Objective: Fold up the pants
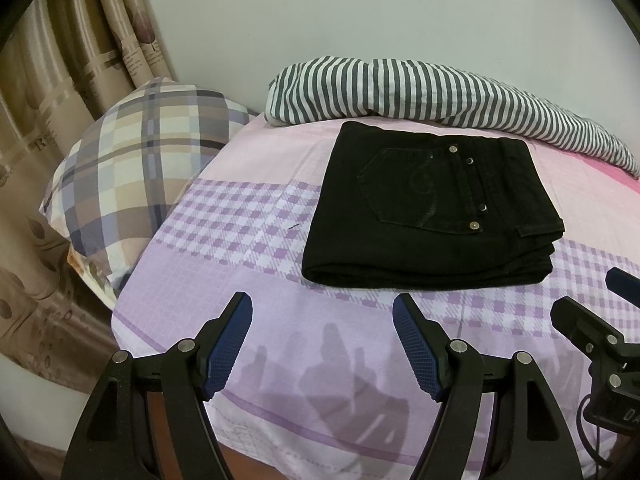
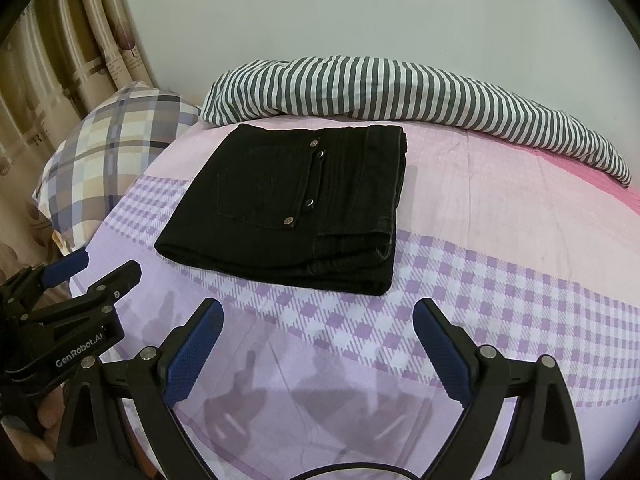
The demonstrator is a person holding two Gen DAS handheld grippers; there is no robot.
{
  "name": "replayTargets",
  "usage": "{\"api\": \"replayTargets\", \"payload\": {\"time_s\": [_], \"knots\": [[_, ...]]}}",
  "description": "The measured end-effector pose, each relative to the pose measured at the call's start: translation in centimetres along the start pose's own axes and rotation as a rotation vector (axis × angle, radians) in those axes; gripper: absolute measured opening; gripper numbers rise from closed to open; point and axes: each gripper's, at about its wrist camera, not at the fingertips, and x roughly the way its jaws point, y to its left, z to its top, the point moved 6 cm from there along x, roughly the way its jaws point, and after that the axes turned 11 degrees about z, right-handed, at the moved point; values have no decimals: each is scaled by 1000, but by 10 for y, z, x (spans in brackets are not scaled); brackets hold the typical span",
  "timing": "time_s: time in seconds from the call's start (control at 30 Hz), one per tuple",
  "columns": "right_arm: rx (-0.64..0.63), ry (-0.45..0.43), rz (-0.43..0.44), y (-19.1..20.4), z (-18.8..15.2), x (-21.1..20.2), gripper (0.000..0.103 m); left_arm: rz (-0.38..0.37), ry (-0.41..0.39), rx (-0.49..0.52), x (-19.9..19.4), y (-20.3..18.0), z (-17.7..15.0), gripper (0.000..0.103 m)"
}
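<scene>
The black pants lie folded in a compact rectangle on the bed, back pocket with metal studs facing up; they also show in the right wrist view. My left gripper is open and empty, held above the sheet just short of the pants' near edge. My right gripper is open and empty, also just short of the near edge. Each gripper shows at the edge of the other's view: the right one and the left one.
A pink and purple checked sheet covers the bed. A striped grey and white pillow lies behind the pants by the wall. A plaid pillow sits at the left, with beige curtains beyond it.
</scene>
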Motion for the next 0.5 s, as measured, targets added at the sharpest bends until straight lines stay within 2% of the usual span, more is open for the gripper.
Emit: {"api": "replayTargets", "payload": {"time_s": [0.5], "knots": [[-1,5,2,-1,-2,1,94,-11,-1,14,5,2,2,73]]}}
